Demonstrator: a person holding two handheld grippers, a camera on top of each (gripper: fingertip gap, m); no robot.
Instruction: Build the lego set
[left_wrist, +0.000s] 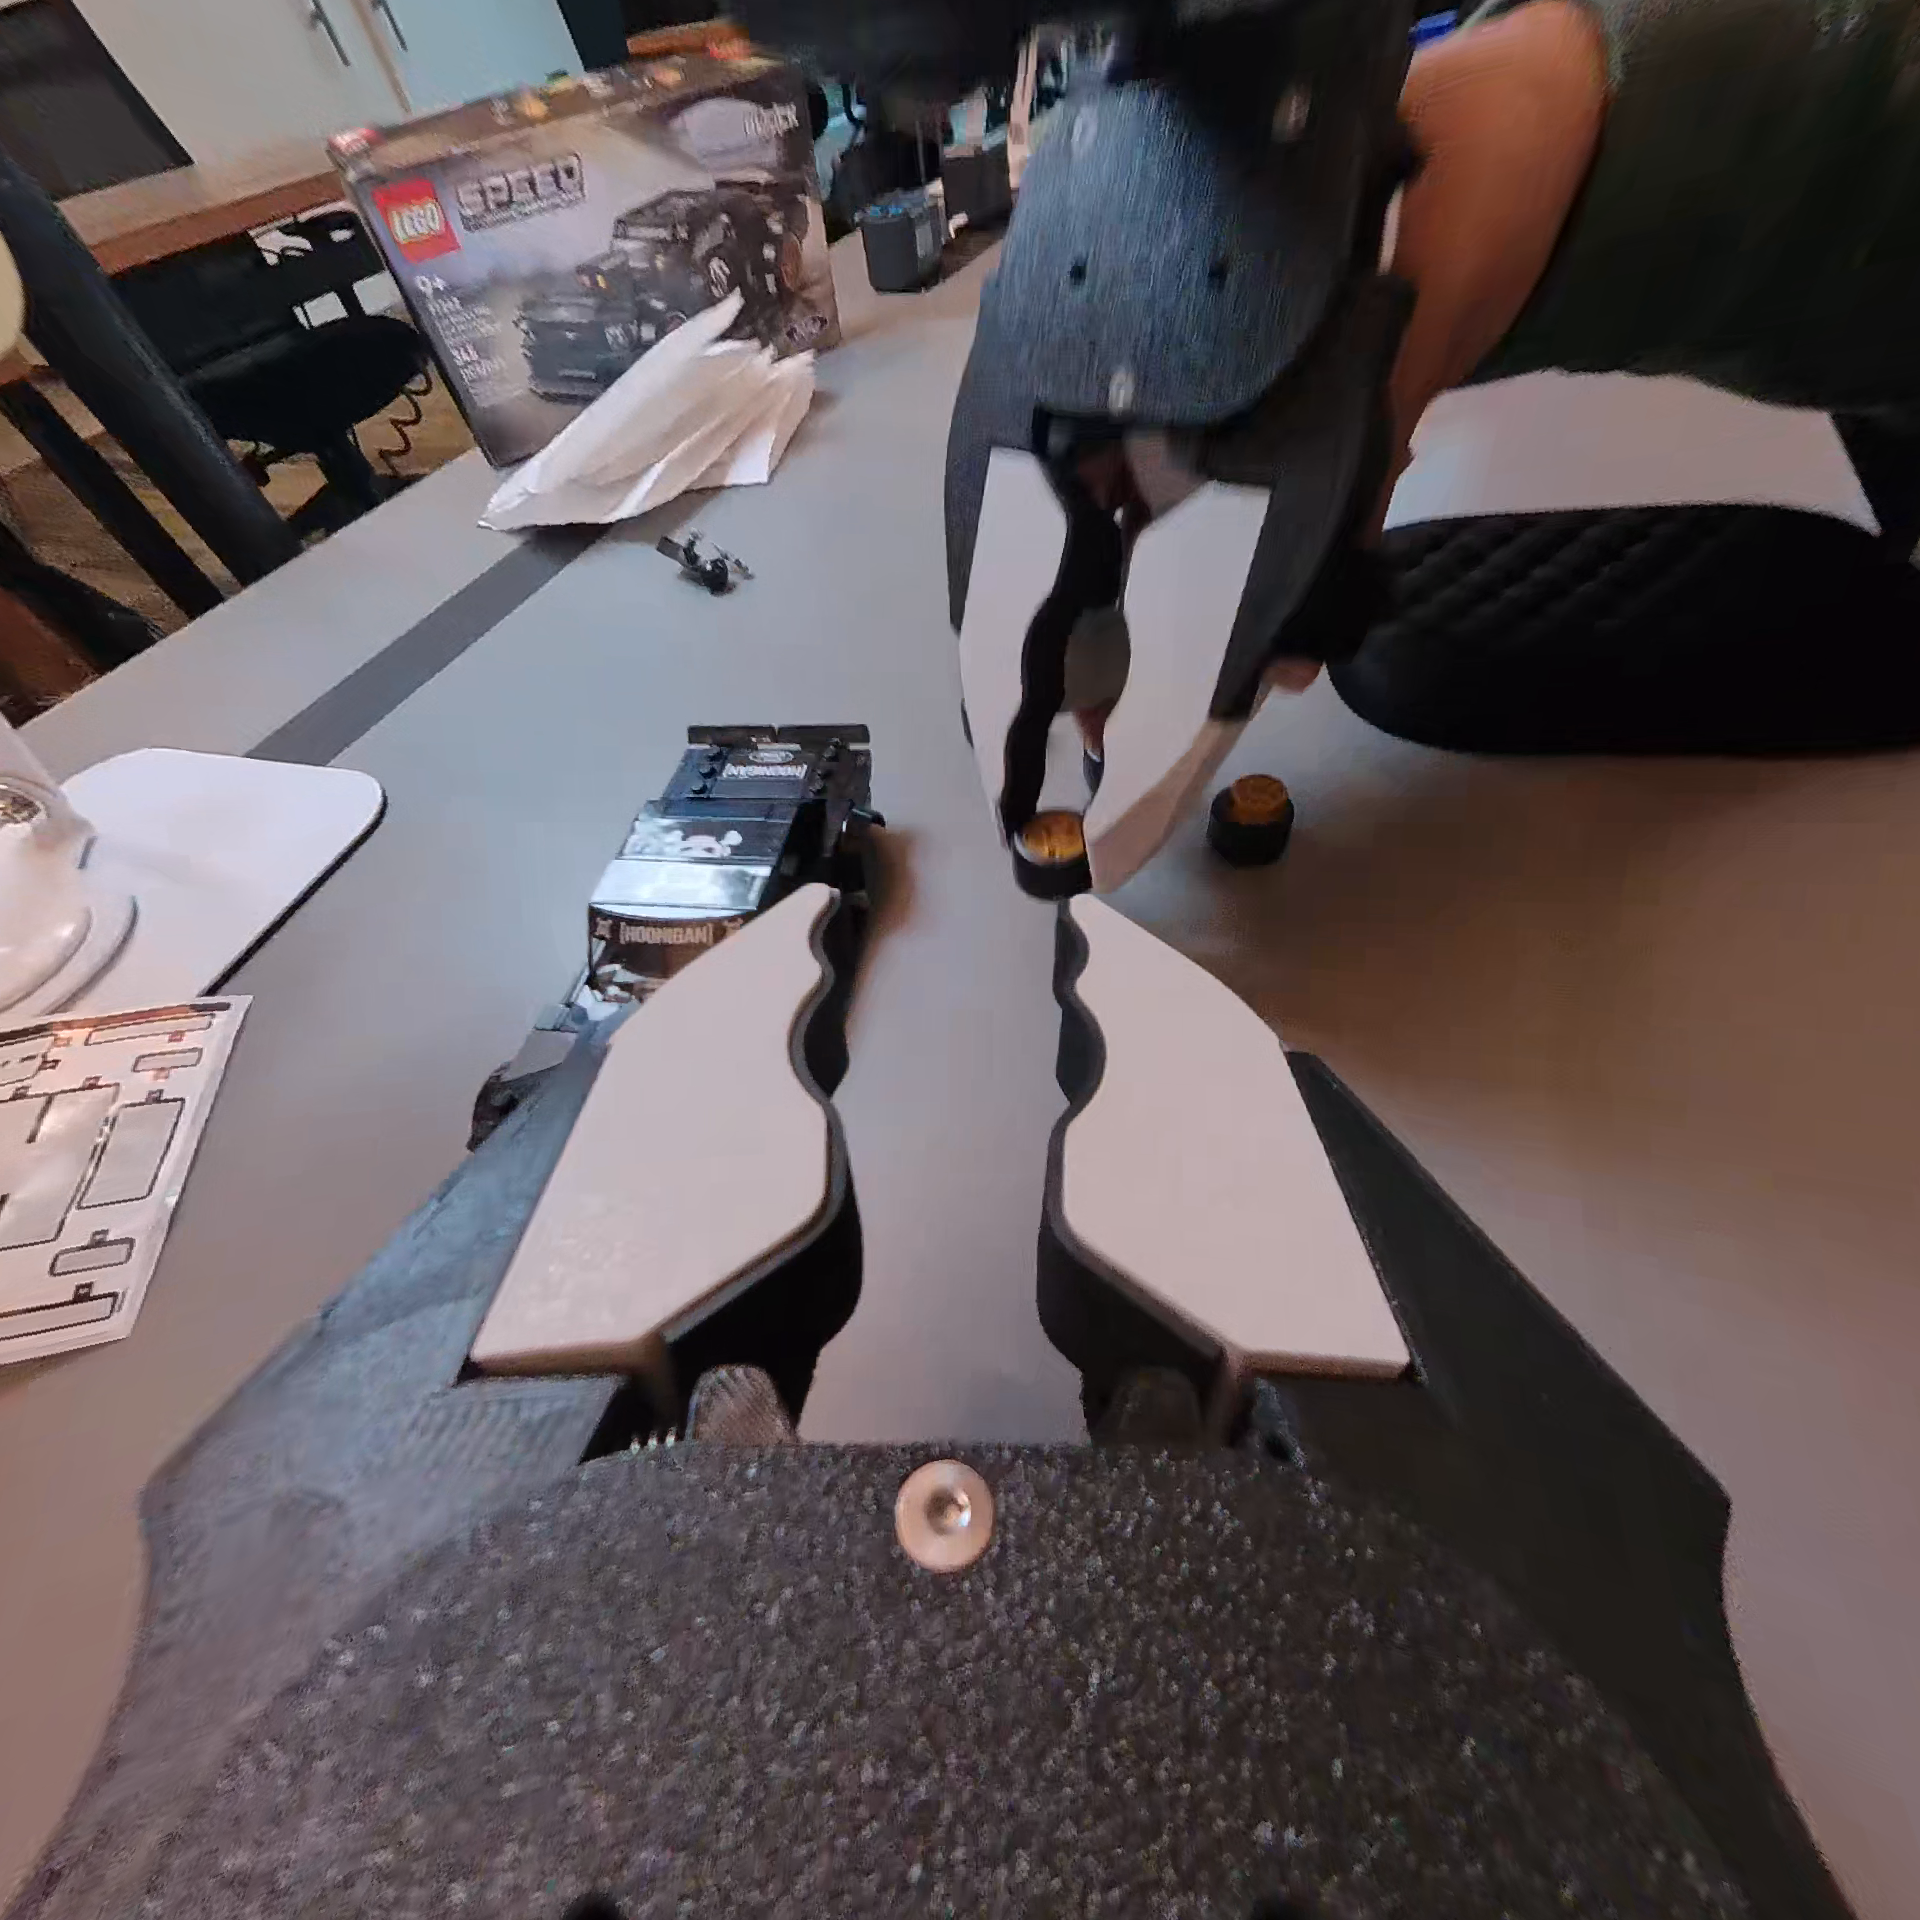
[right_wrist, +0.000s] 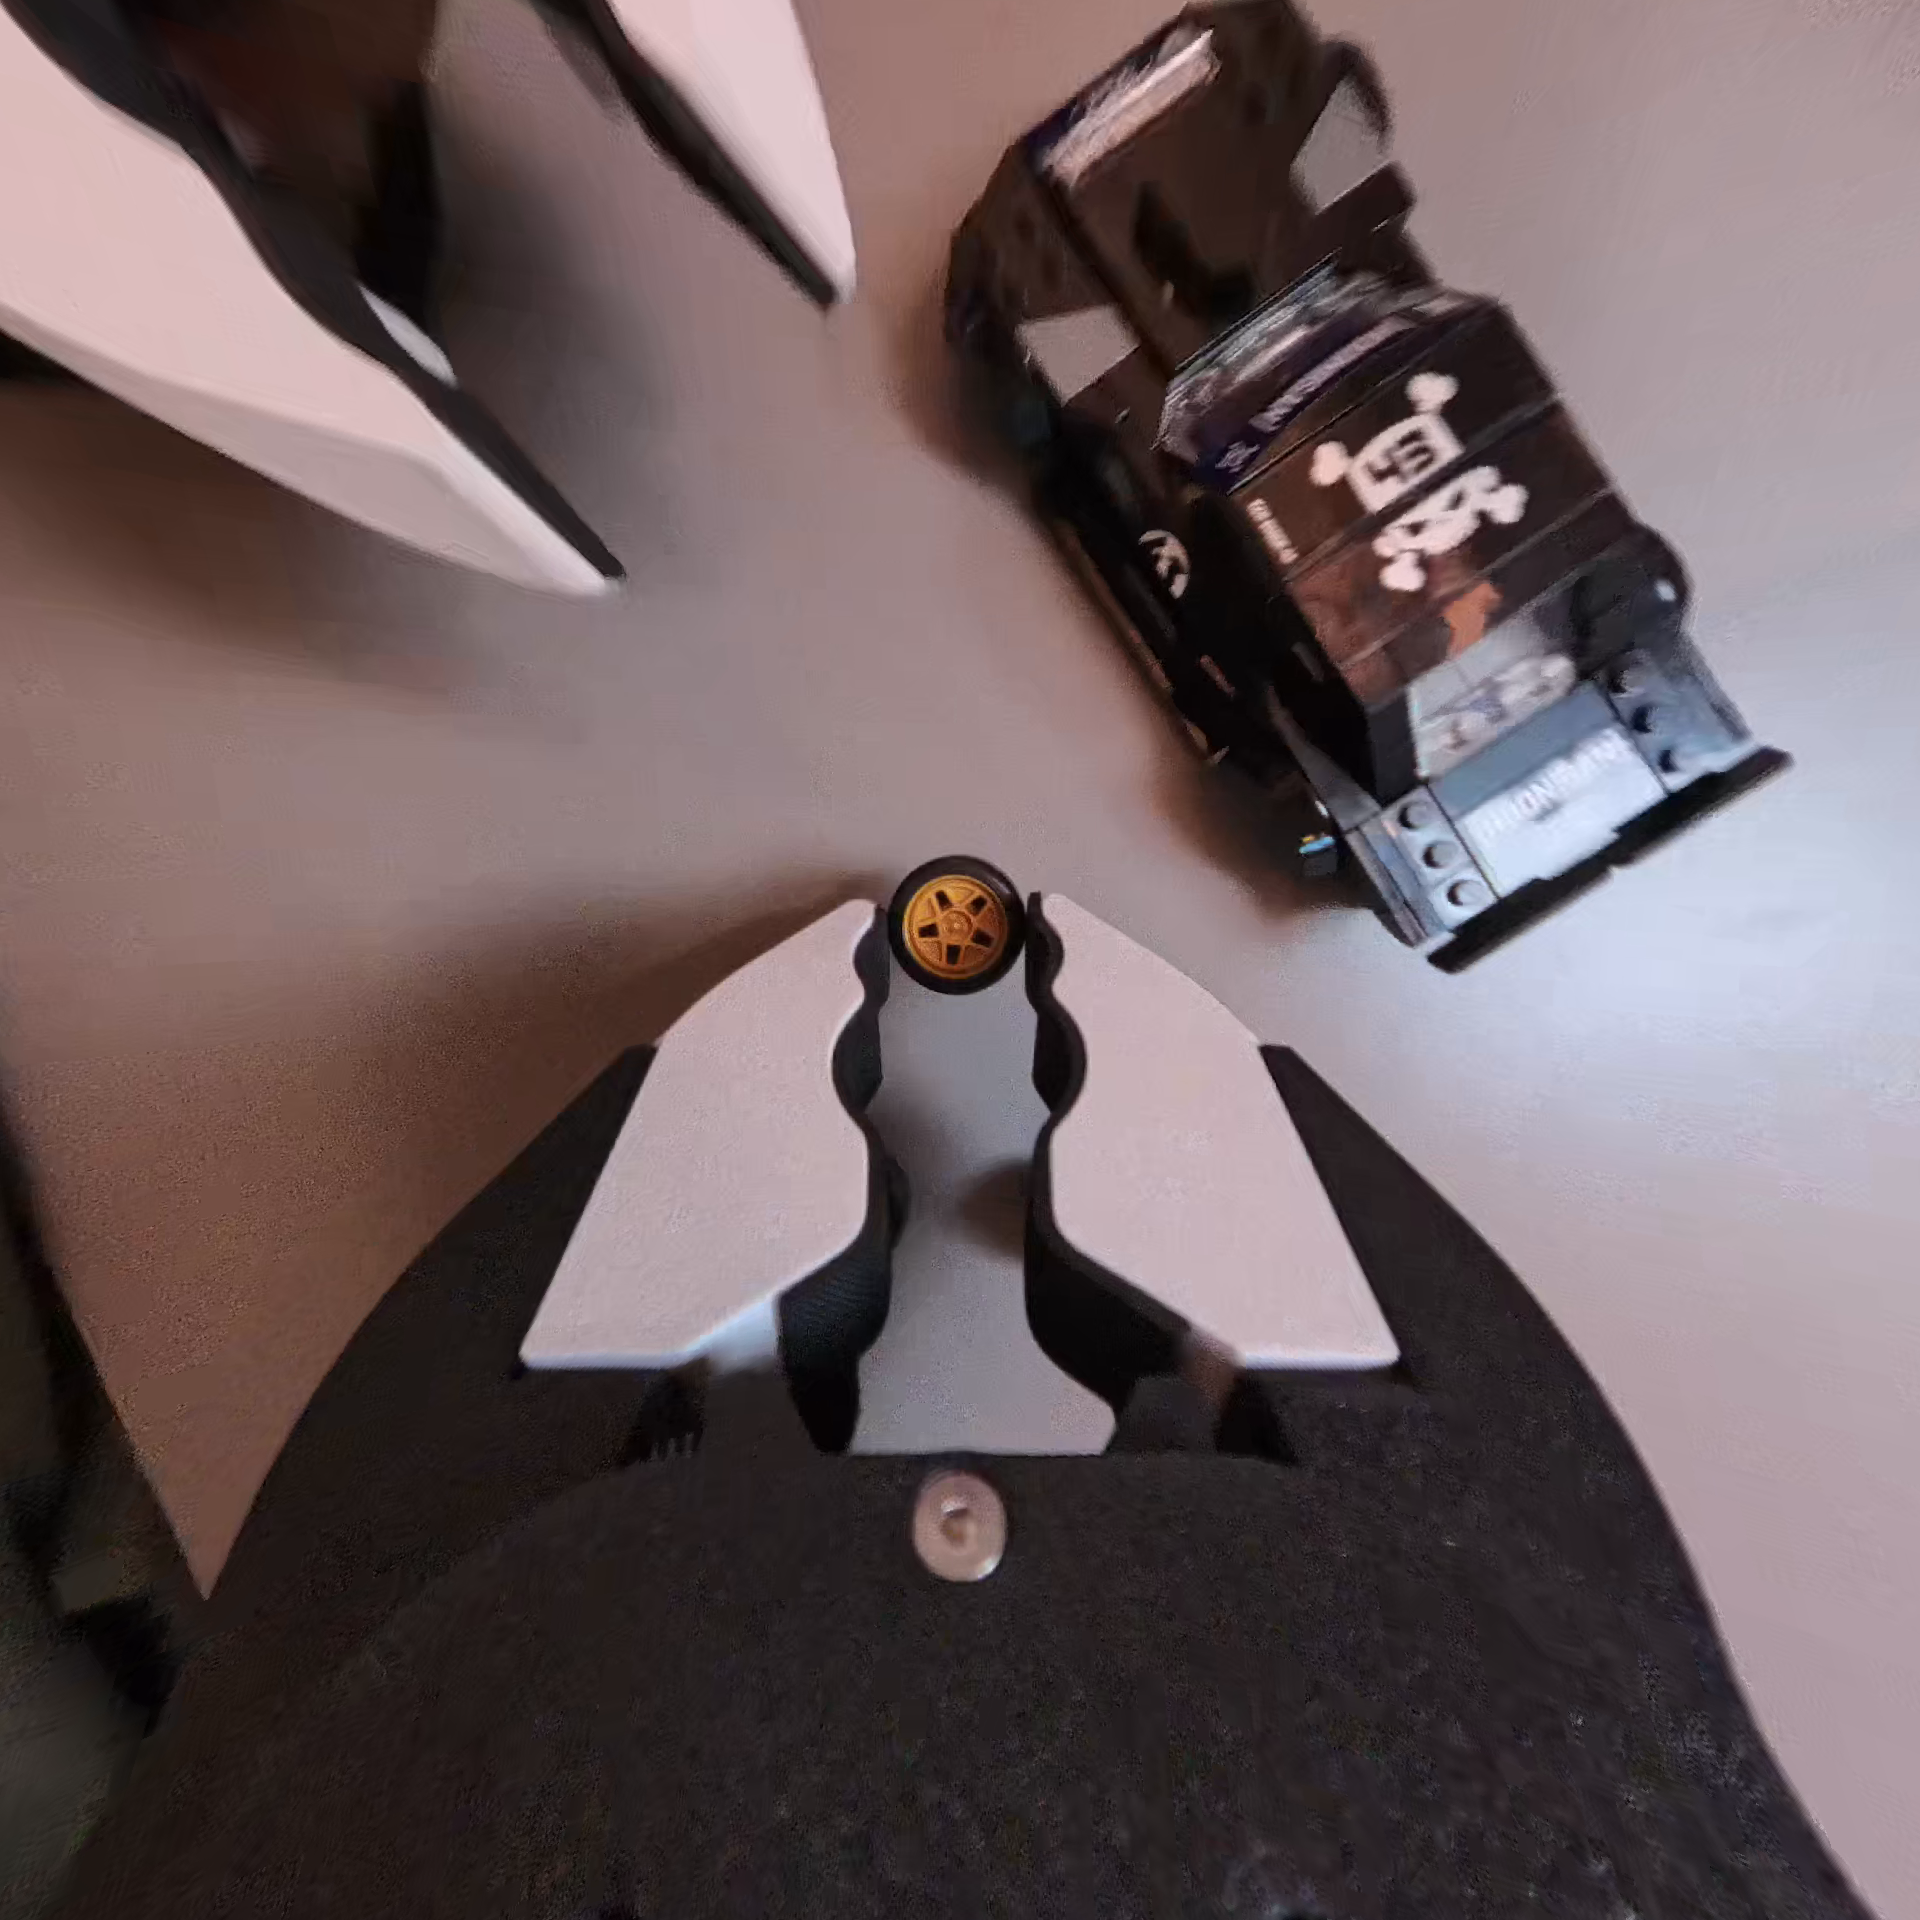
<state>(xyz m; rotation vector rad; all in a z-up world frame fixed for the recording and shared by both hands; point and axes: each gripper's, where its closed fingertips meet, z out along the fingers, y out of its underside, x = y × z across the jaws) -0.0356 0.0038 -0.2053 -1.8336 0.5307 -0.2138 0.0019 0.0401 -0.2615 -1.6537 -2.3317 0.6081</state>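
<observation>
My right gripper (right_wrist: 956, 914) pinches a gold-hubbed wheel (right_wrist: 954, 923) on the counter (right_wrist: 520, 727); the black car body (right_wrist: 1351, 540) lies ahead-right. Left gripper (left_wrist: 945, 914) gapes empty.

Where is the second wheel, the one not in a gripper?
In the left wrist view, the loose wheel sits on the table, just right of the right gripper and its held wheel.

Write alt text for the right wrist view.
The right gripper pinches a small black wheel with a gold hub above a grey table. A black toy car body lies upper right; the left gripper hangs upper left.
</observation>
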